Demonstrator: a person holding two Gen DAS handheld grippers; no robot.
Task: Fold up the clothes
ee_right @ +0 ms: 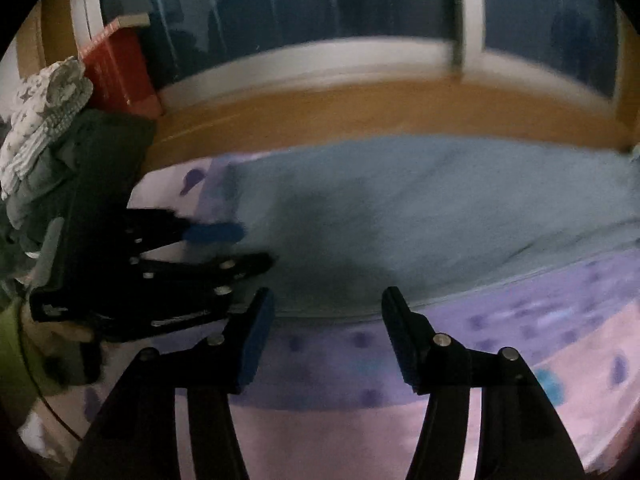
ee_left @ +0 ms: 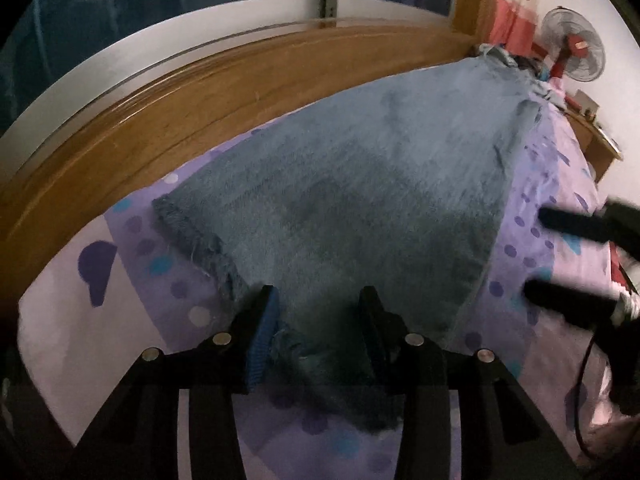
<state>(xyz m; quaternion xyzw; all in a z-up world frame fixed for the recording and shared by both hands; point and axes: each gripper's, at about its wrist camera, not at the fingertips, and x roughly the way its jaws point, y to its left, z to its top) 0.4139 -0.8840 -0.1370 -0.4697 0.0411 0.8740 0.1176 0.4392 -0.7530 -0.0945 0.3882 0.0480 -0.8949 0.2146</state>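
Note:
Blue denim jeans lie spread flat on a bed sheet that is purple with dots. My left gripper stands open over the near frayed hem. The cloth lies slack between its blue pads, bunched against the left one. My right gripper is open and empty; it hovers over the sheet just at the long near edge of the jeans. The left wrist view has the right gripper off the jeans' right edge. The right wrist view has the left gripper at the jeans' left end.
A wooden ledge and a window run along the far side of the bed. A pile of clothes and a red box sit beyond the left end. A fan stands at the far right.

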